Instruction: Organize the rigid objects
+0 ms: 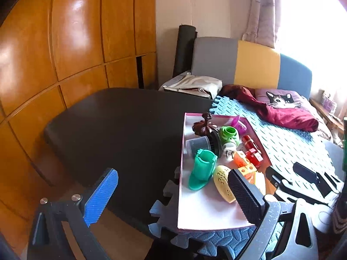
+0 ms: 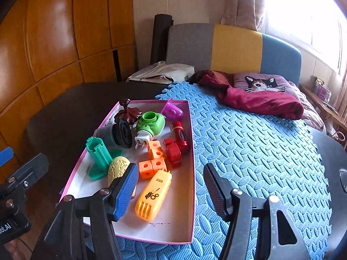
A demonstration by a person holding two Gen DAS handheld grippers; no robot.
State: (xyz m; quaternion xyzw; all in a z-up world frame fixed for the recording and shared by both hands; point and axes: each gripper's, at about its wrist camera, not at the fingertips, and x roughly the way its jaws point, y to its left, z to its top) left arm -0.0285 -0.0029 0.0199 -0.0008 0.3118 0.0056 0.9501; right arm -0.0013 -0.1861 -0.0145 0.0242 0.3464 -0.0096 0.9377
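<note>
Pink-rimmed shallow box (image 2: 191, 173) sitting on the blue foam mat (image 2: 260, 151), left edge hanging over toward the dark table (image 2: 71, 108). Crammed with small hard stuff, mostly bunched at the far end:

- green plug-in gadget (image 2: 151, 122) with white prongs, right in the middle of the pile
- dark brown knobbed lid thing (image 2: 128, 110) at the far left corner, black ribbed cylinder (image 2: 118, 135) lying on its side just in front of it
- purple little cup (image 2: 172, 111) at the far right corner, tipped over
- shiny red piece (image 2: 180, 135) along the right wall, red blocks (image 2: 173, 150) just beside it
- orange cubes (image 2: 153, 159) touching each other, mid-box
- teal stand (image 2: 99, 158) upright near the left wall, pale yellow egg-shaped case (image 2: 117, 169) right against it
- big yellow toy with black print (image 2: 153, 195) lying lengthwise, nearer than the rest

Near end of the box bare white.

Right gripper (image 2: 171, 186) hovering over the near end of the box — jaws spread wide, nothing between them, blue pad (image 2: 126, 191) over the box and black finger (image 2: 213, 186) out over the mat. Left gripper (image 1: 173, 190) also wide open and empty, off to the left side — blue pad (image 1: 100, 195) over the dark table, black pad (image 1: 245, 195) over the box edge.

Further back: crumpled maroon cloth (image 2: 256, 101), cat-face pillow (image 2: 262, 83), grey/yellow/blue headboard (image 2: 234, 47), wooden wardrobe (image 2: 54, 32) on the left.
</note>
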